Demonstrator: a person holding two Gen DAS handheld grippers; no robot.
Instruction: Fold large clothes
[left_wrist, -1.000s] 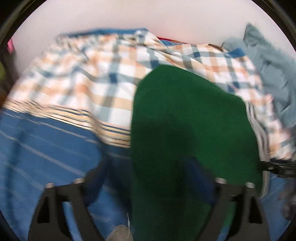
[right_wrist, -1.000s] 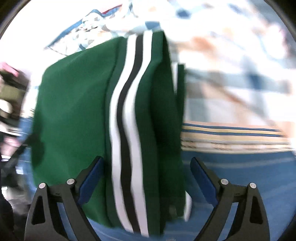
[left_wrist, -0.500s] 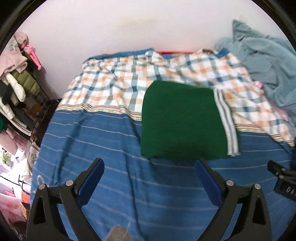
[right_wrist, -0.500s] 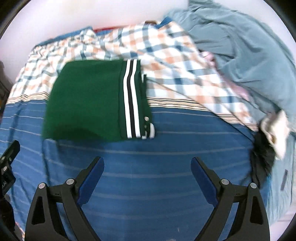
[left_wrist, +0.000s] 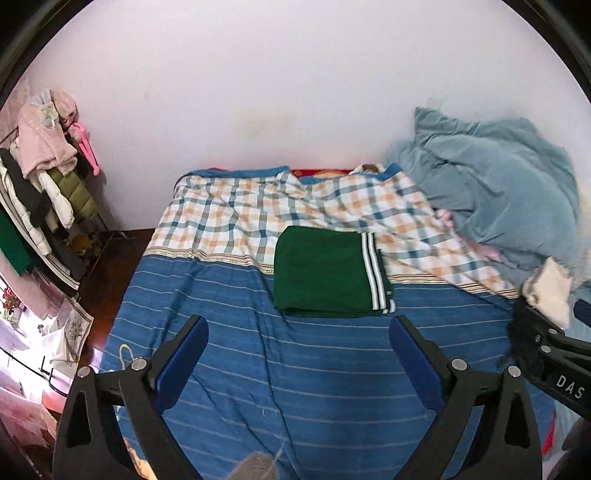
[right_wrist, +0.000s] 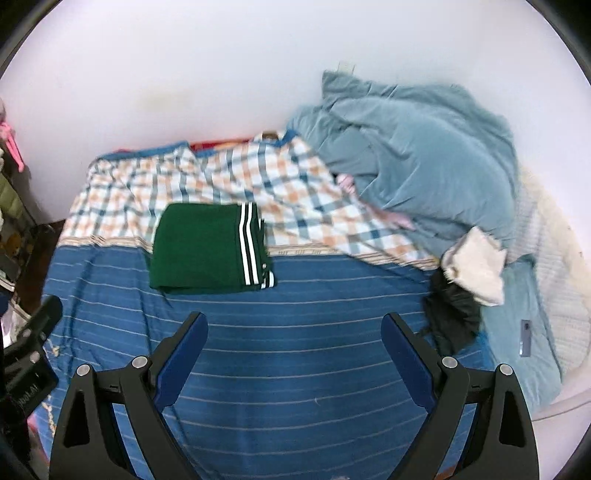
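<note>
A green garment with white and black stripes (left_wrist: 325, 273) lies folded into a flat rectangle on the bed, across the border of the blue striped sheet (left_wrist: 295, 369) and the checked part. It also shows in the right wrist view (right_wrist: 207, 249). My left gripper (left_wrist: 298, 334) is open and empty, held well back above the blue sheet. My right gripper (right_wrist: 294, 330) is open and empty too, also above the blue sheet, with the garment ahead to its left.
A rumpled grey-blue duvet (right_wrist: 417, 162) is heaped at the bed's far right. A black and cream garment (right_wrist: 465, 291) lies at the right edge, near a phone (right_wrist: 525, 338). A clothes rack (left_wrist: 40, 192) stands left of the bed. A white wall is behind.
Both grippers have pulled back and up from the green garment, which filled the views a second ago. It now lies folded on the bed, far from both.
</note>
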